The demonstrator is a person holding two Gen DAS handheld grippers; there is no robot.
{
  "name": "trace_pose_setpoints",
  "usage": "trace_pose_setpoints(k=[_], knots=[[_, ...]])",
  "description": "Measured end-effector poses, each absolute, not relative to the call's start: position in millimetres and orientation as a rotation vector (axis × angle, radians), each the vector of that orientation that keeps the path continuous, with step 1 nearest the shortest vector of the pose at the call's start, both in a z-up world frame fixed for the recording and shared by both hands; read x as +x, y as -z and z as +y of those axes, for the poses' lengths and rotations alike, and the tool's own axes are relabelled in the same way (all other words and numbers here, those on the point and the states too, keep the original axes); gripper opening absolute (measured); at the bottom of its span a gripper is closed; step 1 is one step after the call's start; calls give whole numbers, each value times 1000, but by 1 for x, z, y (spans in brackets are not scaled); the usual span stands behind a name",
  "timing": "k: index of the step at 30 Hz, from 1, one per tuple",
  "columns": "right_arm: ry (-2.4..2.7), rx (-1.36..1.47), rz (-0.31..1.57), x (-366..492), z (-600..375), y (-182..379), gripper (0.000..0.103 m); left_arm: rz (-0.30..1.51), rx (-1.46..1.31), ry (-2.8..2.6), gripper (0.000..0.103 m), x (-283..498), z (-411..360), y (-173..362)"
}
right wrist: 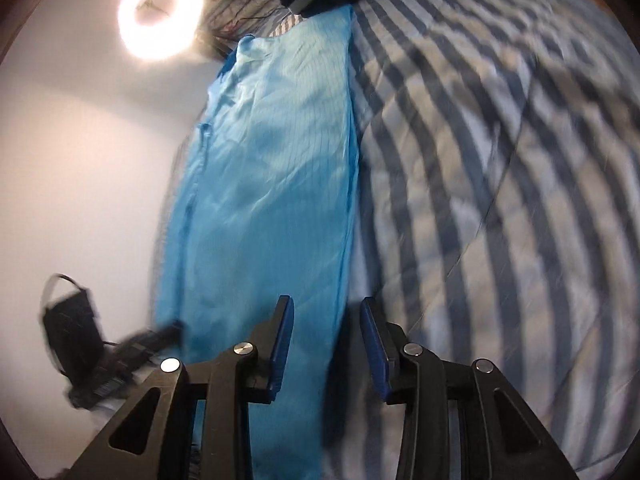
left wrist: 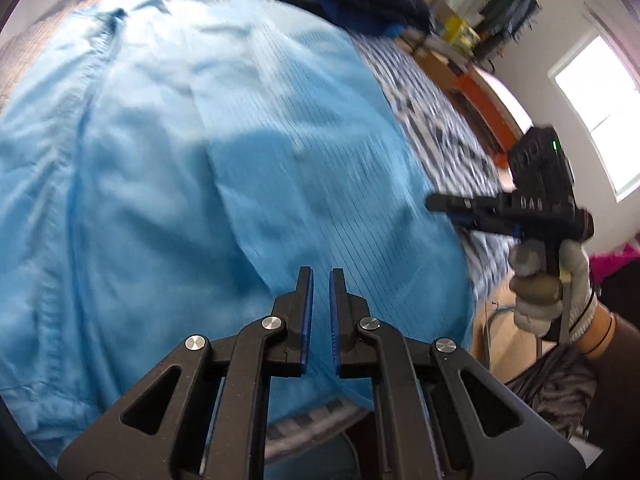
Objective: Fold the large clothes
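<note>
Only the raised letters "DAS" could be read, on the side of the right gripper (left wrist: 460, 210); nothing else was legible.

One light blue garment (left wrist: 192, 152) spread on one striped bedcover (right wrist: 500, 200); two grippers (left wrist: 321, 276) (right wrist: 326, 304); one gloved hand (left wrist: 548, 292); one ring lamp (right wrist: 160, 16); one window (left wrist: 600, 108)

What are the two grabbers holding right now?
Nothing. The left gripper is nearly shut above the blue garment, gripping none; the right gripper is open and empty.
</note>
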State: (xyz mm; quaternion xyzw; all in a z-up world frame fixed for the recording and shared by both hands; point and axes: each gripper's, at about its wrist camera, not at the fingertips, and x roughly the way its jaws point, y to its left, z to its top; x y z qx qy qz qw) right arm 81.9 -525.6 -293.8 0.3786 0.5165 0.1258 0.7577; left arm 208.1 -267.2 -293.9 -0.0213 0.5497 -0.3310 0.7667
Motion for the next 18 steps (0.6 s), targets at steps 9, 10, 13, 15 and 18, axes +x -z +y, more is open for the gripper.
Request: trace_pose_setpoints(k=[9, 10, 13, 15, 18], knots=[[-237, 729, 1112, 80, -507, 276, 0, 1184, -56, 657, 4, 221, -273, 294], [-236, 715, 1101, 80, -506, 270, 0, 1159, -67, 647, 4, 228, -274, 286], [-222, 682, 1082, 80, -500, 256, 0, 1104, -127, 596, 4, 258, -280, 271], [-211, 675, 1081, 81, -497, 254, 0, 1092, -144, 557, 4, 276, -286, 274], [-196, 669, 1090, 82, -495, 253, 0, 1112, -191, 528, 4, 295, -292, 292]])
